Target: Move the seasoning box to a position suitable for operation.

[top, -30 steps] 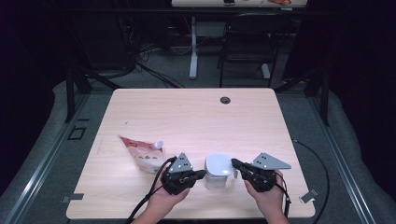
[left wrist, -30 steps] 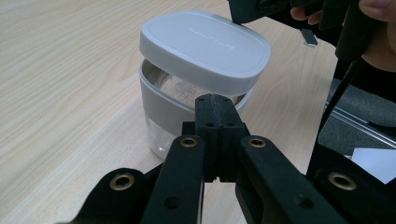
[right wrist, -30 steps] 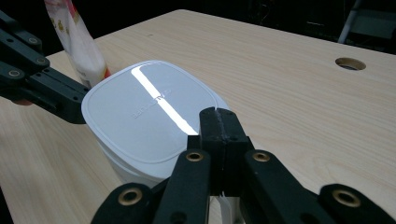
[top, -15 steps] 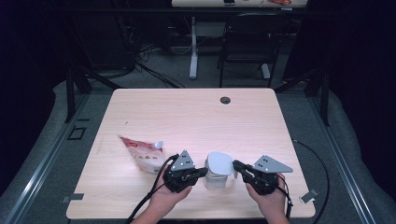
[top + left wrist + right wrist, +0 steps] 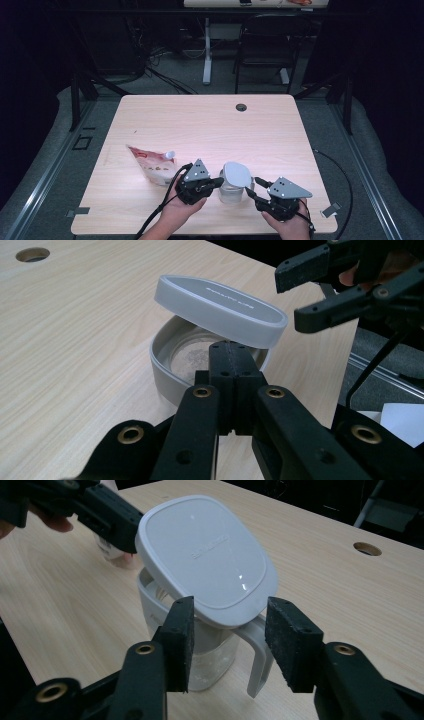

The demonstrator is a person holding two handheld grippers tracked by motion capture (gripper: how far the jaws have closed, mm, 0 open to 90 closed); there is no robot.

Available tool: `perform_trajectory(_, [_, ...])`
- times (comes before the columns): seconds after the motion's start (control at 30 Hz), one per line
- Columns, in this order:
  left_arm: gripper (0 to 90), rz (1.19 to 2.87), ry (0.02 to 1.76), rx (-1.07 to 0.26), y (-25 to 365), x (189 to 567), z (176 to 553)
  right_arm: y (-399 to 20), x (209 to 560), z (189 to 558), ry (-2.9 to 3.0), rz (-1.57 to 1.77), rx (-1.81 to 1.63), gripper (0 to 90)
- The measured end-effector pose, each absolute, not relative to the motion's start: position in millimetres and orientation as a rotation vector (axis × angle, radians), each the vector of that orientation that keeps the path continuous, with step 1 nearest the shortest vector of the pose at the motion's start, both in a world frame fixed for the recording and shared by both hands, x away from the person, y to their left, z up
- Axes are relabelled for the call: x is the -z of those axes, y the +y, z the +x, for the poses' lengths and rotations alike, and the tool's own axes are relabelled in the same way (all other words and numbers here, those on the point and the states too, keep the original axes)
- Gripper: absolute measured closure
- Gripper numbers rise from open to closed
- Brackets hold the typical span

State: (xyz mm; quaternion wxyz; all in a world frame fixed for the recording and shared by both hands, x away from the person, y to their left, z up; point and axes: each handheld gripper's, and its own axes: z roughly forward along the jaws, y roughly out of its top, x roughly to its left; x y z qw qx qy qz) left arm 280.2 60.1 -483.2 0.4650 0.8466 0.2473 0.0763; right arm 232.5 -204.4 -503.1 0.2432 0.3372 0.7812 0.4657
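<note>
A white container (image 5: 230,193) with a handle (image 5: 257,655) stands near the table's front edge. Its white lid (image 5: 236,174) lies tilted on top, off the rim. In the left gripper view the lid (image 5: 220,310) hangs over the dusty inside of the container (image 5: 165,375). My left gripper (image 5: 231,347) is shut; its tips sit at the rim under the raised lid edge. My right gripper (image 5: 231,611) has just been opening. Its pads (image 5: 180,630) stand apart on either side of the lid's low edge and the handle, not pressing.
A red pouch (image 5: 150,167) with a white cap lies left of the container, just behind my left hand. A cable hole (image 5: 241,107) sits near the table's (image 5: 200,125) far edge. Beyond the table are chairs and desk legs.
My right gripper has opened and drawn back a little to the right, letting go of the lid. The left gripper stayed put. The lid remains tilted on the container.
</note>
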Motion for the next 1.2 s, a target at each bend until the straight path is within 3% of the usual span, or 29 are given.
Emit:
perform_trajectory(0.23, [90.0, 2.081, 0.604, -0.192, 59, 481, 280, -196, 507, 233, 2.168, 0.89, -1.217, 46.9])
perform_trajectory(0.5, [90.0, 2.081, 0.597, -0.196, 59, 479, 280, -187, 511, 238, 2.164, 0.882, -1.165, 45.5])
perform_trajectory(1.2, [90.0, 2.088, 0.65, -0.197, 80, 489, 278, -190, 509, 235, 2.11, 0.883, -1.195, 55.7])
